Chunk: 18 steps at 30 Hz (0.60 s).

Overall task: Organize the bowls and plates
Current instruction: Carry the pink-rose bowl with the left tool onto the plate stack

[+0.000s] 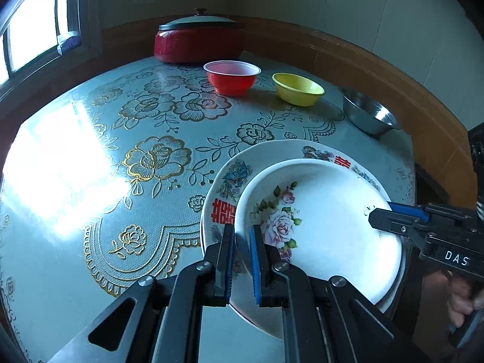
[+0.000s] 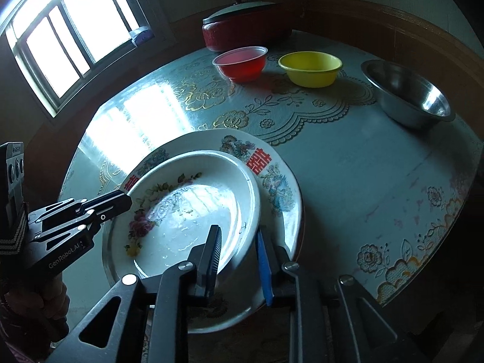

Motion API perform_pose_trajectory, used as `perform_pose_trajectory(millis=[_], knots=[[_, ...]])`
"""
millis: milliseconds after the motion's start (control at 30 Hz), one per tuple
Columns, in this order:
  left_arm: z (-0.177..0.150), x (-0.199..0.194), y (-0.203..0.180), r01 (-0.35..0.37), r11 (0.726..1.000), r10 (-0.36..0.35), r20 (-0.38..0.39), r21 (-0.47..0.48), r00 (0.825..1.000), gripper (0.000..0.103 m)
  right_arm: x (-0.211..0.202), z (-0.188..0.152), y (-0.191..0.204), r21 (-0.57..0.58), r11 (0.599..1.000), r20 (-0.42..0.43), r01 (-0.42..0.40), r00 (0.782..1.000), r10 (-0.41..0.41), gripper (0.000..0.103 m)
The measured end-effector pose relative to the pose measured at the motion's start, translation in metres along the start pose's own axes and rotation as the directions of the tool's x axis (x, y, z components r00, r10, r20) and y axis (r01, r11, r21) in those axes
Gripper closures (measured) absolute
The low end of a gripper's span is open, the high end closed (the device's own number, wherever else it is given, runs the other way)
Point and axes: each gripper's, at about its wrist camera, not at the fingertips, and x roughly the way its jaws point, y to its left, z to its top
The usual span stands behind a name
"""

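Note:
A white rose-printed plate (image 1: 326,211) (image 2: 193,199) lies on a larger plate with red characters (image 1: 230,181) (image 2: 272,169) on the floral tablecloth. My left gripper (image 1: 241,242) straddles the rose plate's left rim, one finger outside and one inside, with a narrow gap; the rim sits between the pads. My right gripper (image 2: 239,242) straddles the plate's right rim the same way, jaws apart. The right gripper also shows in the left wrist view (image 1: 393,214), and the left gripper in the right wrist view (image 2: 121,202).
At the far side stand a red plastic bowl (image 1: 232,77) (image 2: 242,62), a yellow bowl (image 1: 298,88) (image 2: 311,68) and a steel bowl (image 1: 369,115) (image 2: 408,93). A red lidded pot (image 1: 196,40) (image 2: 245,30) sits behind them. A window is at the left.

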Motion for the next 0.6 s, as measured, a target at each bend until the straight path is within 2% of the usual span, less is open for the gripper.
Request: perform_pose_trajectory(millis=[67,300,467,600], knots=[[-0.001,-0.001,-0.001,-0.001,1.000,0.001,0.002,0.000,1.000,0.093,-0.005,-0.001,0.000,-0.004,1.000,0.027,0.026,0.999,-0.026,0.072],[-0.006,-0.010,0.000,0.010,1.000,-0.010,0.004,-0.027,1.000,0.093,-0.007,-0.006,0.003,-0.024,0.999,0.058,0.046,0.997,-0.045,0.072],[-0.009,-0.013,-0.001,-0.005,0.999,0.005,0.008,-0.037,1.000,0.092,-0.004,-0.011,0.015,-0.083,0.994,0.062,0.073,0.996,-0.068,0.072],[-0.011,-0.016,0.001,-0.023,0.998,0.024,0.008,-0.064,1.000,0.092,-0.005,-0.011,0.012,-0.067,0.996,0.058,0.051,0.997,-0.048,0.072]])
